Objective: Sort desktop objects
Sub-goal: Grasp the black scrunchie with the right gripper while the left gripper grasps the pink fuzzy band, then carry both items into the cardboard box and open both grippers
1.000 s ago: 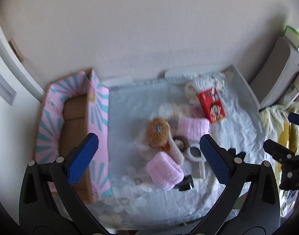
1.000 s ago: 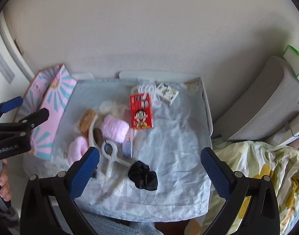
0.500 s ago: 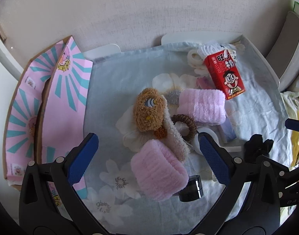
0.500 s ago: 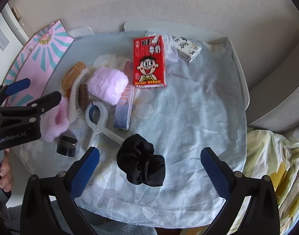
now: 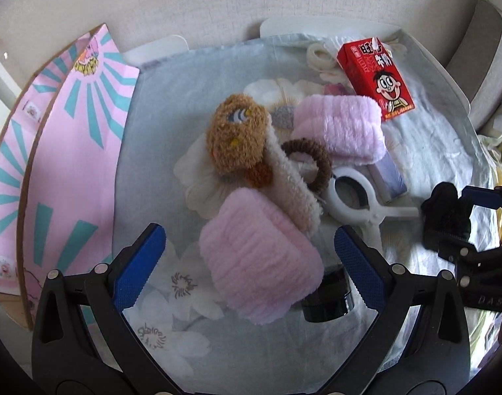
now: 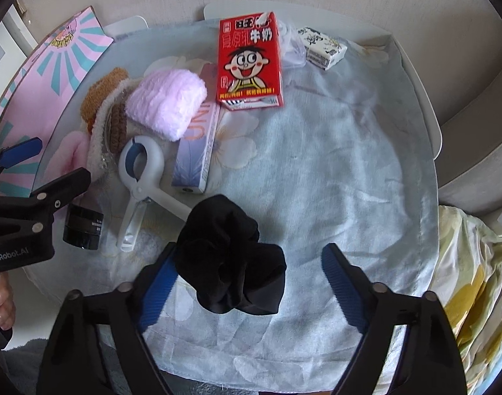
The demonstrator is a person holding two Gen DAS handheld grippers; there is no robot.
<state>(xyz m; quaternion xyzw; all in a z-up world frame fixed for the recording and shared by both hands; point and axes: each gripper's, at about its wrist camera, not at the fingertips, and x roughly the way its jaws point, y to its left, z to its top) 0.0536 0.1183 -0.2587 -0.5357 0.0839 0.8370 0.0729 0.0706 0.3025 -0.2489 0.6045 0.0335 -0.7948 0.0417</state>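
The black scrunchie (image 6: 231, 260) sits low in the middle of your right wrist view, between the spread fingers of your right gripper (image 6: 247, 283) but crowded against the left pad (image 6: 159, 288), with a clear gap to the right pad; I'd judge you need to shift slightly left to centre it before closing. It has no real long axis, just a bunched lump. Your left gripper (image 5: 247, 268) is also wide and holds nothing; the nearer pink wristband (image 5: 259, 256) lies between its fingers at lower centre of that view, its length running from upper left to lower right, partly covering a small black jar (image 5: 328, 299). Both grippers are about equally close to their own targets. Everything rests on a wrinkled pale blue floral cloth (image 6: 333, 164) over a white table, so expect soft items to drag the fabric. A pink and teal cardboard box (image 5: 53, 151) stands along the left edge, and a plain wall fills the top.
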